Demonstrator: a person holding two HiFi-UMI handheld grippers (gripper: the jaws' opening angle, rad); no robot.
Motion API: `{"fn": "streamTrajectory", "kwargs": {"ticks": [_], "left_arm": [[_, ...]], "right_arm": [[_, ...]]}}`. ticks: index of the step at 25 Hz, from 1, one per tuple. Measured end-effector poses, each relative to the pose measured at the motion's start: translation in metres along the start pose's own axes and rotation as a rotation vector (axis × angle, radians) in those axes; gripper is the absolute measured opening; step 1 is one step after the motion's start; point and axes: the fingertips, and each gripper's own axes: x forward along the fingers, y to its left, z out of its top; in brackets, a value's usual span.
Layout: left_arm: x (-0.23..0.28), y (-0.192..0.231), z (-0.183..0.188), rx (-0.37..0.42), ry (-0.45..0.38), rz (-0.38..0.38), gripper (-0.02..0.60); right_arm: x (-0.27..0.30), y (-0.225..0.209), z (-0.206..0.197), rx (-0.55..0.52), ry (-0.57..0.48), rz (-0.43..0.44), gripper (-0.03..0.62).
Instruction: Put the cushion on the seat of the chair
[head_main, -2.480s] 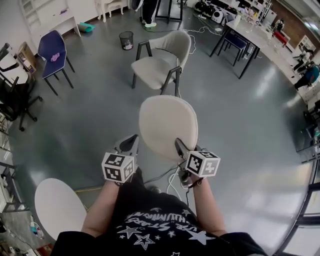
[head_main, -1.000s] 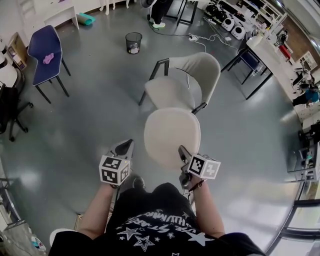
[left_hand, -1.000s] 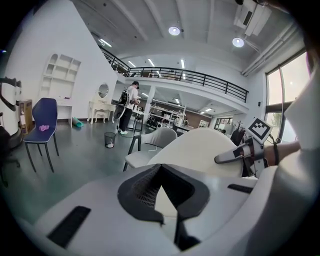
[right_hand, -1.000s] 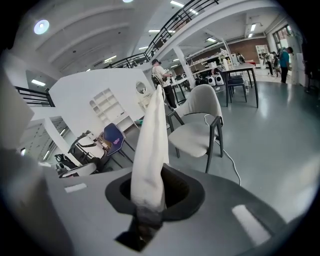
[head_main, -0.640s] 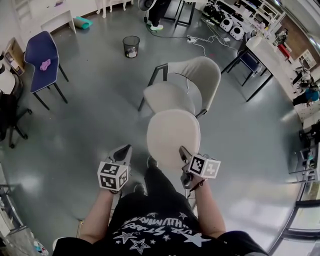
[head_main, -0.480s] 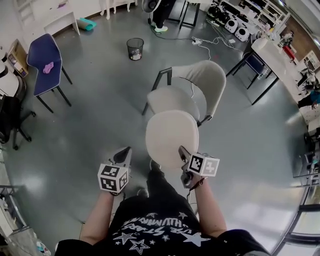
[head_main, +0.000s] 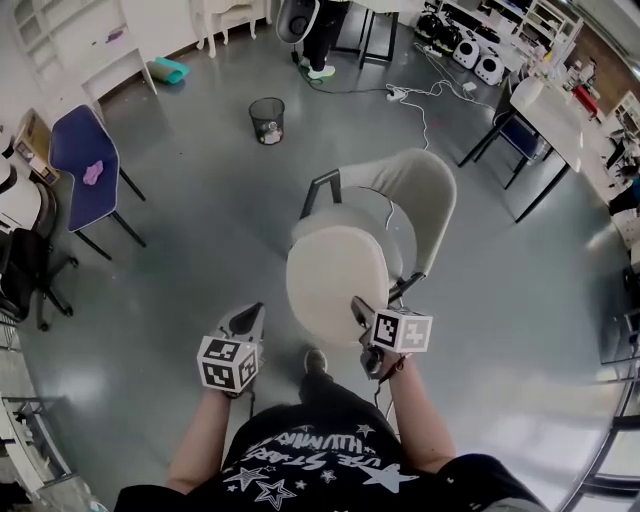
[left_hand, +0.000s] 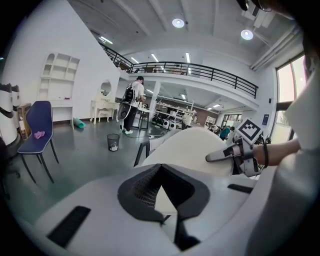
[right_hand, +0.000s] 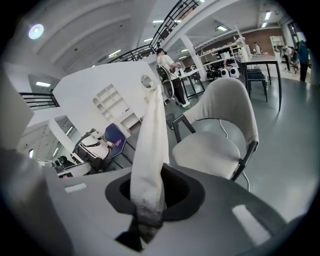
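Chair seat (head_main: 396, 255) mostly behind cushion (head_main: 336, 280), bg person (head_main: 324, 28) cut off at top

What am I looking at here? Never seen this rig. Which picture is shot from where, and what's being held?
There is no robot arm. A person wears a camera on the head and holds a two-jaw gripper in each hand. The top-down picture is the head view. The other two come from cameras riding on each gripper and looking along its jaws. The marker cubes are part of the grippers.

The right gripper is shut on the edge of a pale round cushion. The cushion is held up in front of a beige chair and is not yet on it: the seat is bare in the right gripper view. The left gripper is shut and empty, beside the cushion but not touching it.

Around them is a grey floor, with a blue chair and a bin further off.
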Motion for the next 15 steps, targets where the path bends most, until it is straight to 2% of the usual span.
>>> {"fn": "streamTrajectory", "kwargs": {"ticks": [4,9,12,15], "left_arm": [[0.033,-0.004,0.021,0.020,0.015,-0.006,0.008],[0.069,0.000,0.049,0.035,-0.003,0.013,0.008],[0.087,0.002,0.070,0.014,-0.021,0.008,0.008],[0.103,0.003,0.085,0.036,-0.027,-0.011,0.008]], "right_arm": [[0.011,-0.034,0.027,0.042,-0.002,-0.013,0.055],[0.025,-0.069,0.055,0.037,-0.002,-0.039,0.055],[0.031,-0.082,0.070,0.081,-0.026,-0.058,0.055],[0.037,-0.087,0.081,0.119,-0.053,-0.058,0.057]]}}
